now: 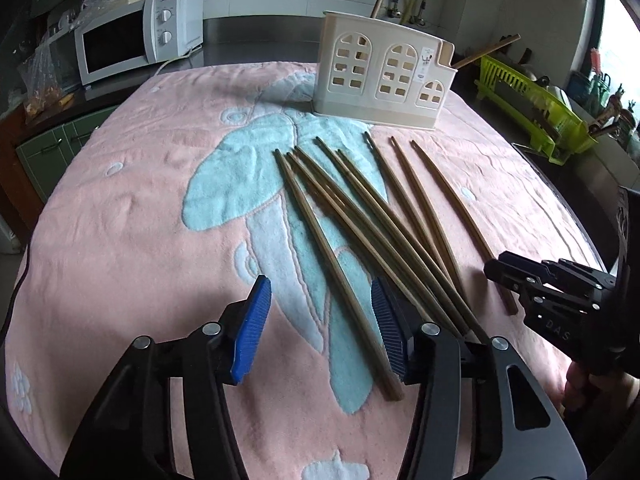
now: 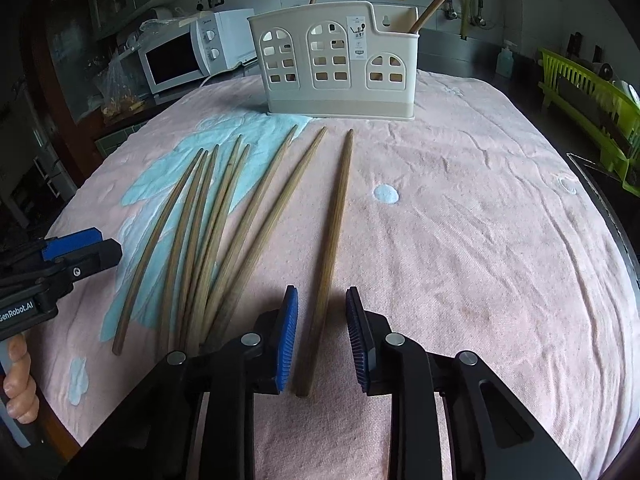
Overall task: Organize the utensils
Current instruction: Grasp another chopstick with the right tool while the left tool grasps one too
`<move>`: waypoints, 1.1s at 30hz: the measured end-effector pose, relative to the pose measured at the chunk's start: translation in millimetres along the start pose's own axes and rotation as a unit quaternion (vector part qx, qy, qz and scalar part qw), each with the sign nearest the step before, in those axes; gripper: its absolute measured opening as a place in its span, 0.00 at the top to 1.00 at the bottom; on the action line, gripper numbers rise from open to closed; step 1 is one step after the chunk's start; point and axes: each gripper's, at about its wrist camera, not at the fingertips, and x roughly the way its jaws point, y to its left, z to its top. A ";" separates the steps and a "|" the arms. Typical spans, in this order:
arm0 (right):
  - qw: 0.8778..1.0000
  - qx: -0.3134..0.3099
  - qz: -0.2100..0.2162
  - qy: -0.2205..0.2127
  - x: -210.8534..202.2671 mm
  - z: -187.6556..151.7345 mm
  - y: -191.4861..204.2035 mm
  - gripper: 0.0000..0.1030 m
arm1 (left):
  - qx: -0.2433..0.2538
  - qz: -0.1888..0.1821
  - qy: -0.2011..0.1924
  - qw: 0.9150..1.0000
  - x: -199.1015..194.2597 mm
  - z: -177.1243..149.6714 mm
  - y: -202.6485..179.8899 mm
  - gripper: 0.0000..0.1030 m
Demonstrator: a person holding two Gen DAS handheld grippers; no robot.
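Chopstick [image 2: 329, 248] between right fingers [image 2: 289, 340], untouched

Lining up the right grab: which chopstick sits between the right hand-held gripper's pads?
The lone rightmost chopstick, apart from the fanned bunch, lies between the right hand-held gripper pads, not yet pinched.

holder [image 2: 340, 60] contents mostly hidden, label [image 2: 359, 38] unreadable

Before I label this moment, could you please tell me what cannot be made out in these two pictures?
- Left wrist view: the near ends of several chopsticks are hidden behind the left gripper.
- Right wrist view: whether the right gripper pads touch the single chopstick between them is unclear.
- Both views: the contents of the cream utensil holder are hidden by its wall.
- Holder's label: too small to read.
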 end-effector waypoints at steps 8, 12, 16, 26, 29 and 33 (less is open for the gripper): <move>1.000 -0.005 -0.008 0.002 1.6 0.5 -1.0 0.84 | -0.001 -0.020 0.033 0.999 16.7 -5.5 -13.8 0.65; 1.000 -0.004 -0.008 0.002 1.8 0.7 -2.3 0.85 | -0.005 -0.015 0.044 0.999 23.5 -5.7 -16.0 0.71; 1.000 -0.004 -0.009 0.001 1.8 0.9 -3.2 0.85 | -0.011 -0.002 0.046 0.999 25.3 -1.5 -15.0 0.78; 1.000 -0.008 -0.018 -0.003 0.6 1.7 -2.4 0.93 | 0.004 0.027 0.048 0.998 23.8 -0.6 -20.1 0.91; 1.000 -0.012 -0.024 -0.016 -8.5 2.8 -1.2 0.93 | -0.002 0.022 0.038 0.999 16.5 1.1 -12.5 0.92; 0.999 -0.017 -0.027 -0.043 -26.1 9.2 1.2 0.94 | -0.007 0.018 0.010 1.000 -0.4 6.7 -2.4 0.95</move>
